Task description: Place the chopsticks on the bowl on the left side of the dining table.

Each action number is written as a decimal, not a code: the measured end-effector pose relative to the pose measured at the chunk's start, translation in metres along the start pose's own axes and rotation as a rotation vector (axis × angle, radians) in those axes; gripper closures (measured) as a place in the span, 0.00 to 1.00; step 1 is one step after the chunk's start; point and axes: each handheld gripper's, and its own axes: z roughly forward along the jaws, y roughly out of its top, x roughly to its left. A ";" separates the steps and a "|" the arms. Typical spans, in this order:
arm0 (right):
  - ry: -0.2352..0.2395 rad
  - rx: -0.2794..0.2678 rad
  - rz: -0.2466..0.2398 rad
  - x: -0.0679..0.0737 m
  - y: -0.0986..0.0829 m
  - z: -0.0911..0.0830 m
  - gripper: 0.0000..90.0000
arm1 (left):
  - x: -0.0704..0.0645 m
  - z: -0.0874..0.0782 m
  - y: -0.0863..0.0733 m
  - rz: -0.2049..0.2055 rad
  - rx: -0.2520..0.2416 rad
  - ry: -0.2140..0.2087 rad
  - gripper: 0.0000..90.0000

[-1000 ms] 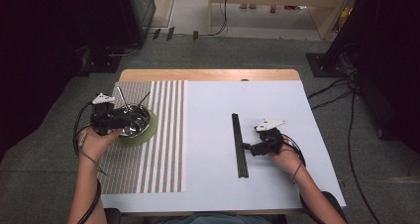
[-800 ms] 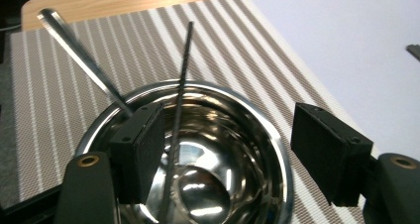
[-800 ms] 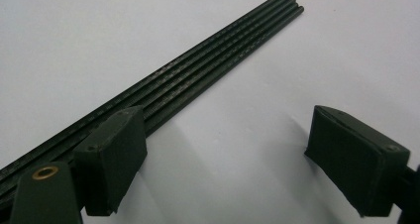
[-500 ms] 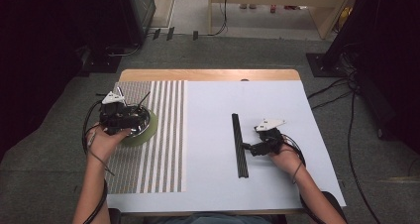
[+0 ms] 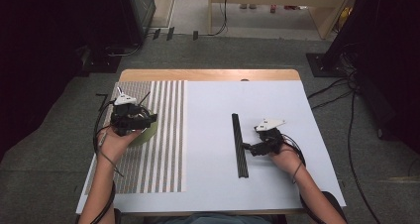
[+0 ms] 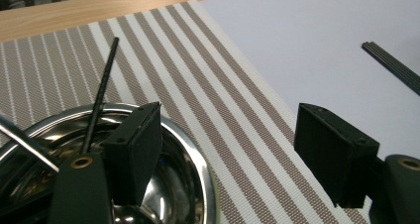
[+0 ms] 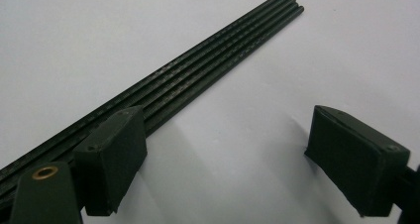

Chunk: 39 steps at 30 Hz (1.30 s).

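Over the steel bowl (image 6: 163, 184), left hand-held gripper (image 6: 228, 154) (jaws apart), empty

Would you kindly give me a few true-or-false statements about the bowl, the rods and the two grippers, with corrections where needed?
1. The left gripper is open. True.
2. The steel bowl sits on the striped mat. True.
3. The black rods lie on the striped mat. False: they lie on the white surface.
4. The right gripper is shut on the rods. False: its jaws are wide apart, one beside the rods.
5. A thin black stick leans in the bowl. True.
6. The bowl is full of fruit. False: none is visible; sticks stand in it.
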 end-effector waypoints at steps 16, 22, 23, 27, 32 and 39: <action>0.000 0.000 -0.001 0.000 0.000 0.000 0.17 | -0.026 0.020 0.002 0.030 -0.015 -0.037 0.30; 0.000 -0.001 -0.001 0.000 0.000 0.000 0.17 | -0.041 0.027 0.003 0.045 -0.029 -0.056 0.30; 0.000 -0.001 -0.001 0.000 0.000 0.000 0.17 | -0.046 0.029 0.003 0.048 -0.029 -0.059 0.30; 0.001 0.000 -0.001 0.000 0.000 0.000 0.17 | -0.052 0.032 0.001 0.037 -0.031 -0.073 0.30; 0.001 0.000 0.000 0.000 0.000 0.000 0.17 | -0.061 0.040 0.001 0.066 -0.020 -0.079 0.30; 0.001 0.000 0.000 0.000 0.000 0.000 0.17 | -0.069 0.048 0.000 0.077 -0.011 -0.096 0.30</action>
